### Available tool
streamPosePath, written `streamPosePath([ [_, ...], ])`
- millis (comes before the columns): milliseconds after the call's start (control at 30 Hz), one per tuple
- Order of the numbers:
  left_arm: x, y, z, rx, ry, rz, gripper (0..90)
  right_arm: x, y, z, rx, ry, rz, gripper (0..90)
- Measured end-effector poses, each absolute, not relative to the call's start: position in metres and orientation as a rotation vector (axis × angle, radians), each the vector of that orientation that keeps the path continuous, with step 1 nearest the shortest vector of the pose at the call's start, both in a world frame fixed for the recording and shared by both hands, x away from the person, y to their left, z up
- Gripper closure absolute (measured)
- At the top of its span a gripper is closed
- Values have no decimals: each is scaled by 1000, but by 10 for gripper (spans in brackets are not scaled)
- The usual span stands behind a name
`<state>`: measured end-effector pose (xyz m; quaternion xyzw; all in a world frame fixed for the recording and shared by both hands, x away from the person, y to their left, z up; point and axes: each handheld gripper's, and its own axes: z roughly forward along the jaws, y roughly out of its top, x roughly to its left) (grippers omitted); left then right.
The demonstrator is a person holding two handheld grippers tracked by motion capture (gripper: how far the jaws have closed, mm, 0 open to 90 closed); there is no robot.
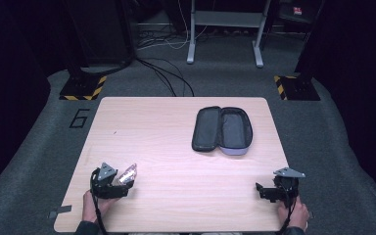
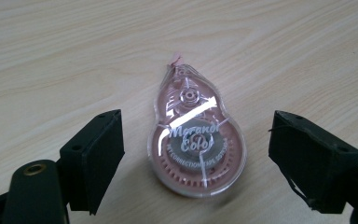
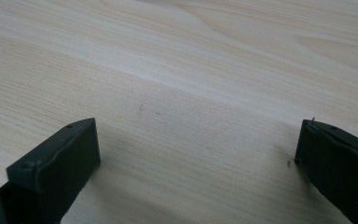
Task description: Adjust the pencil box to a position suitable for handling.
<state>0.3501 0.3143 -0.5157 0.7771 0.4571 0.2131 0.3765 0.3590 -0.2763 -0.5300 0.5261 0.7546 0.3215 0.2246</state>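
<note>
Two black jaws of the left gripper (image 2: 196,158) are standing apart around the correction tape (image 2: 195,142), touching nothing. Light, hard, slick plastic; it is probably wanting a pinch across its round end at six o'clock. Right gripper (image 3: 196,163) is idling wide open, holding nothing, over the tabletop (image 3: 205,70).

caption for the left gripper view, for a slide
Open left hand-held gripper straddling a pink correction tape dispenser that lies flat on the wooden table, its pads clear of it.
</note>
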Motion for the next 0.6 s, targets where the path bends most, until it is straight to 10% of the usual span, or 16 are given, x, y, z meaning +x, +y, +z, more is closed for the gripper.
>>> streamPosePath([
  [600, 315, 348, -523, 2015, 1304, 575, 38, 357, -274, -530, 1479, 2062, 870, 0],
])
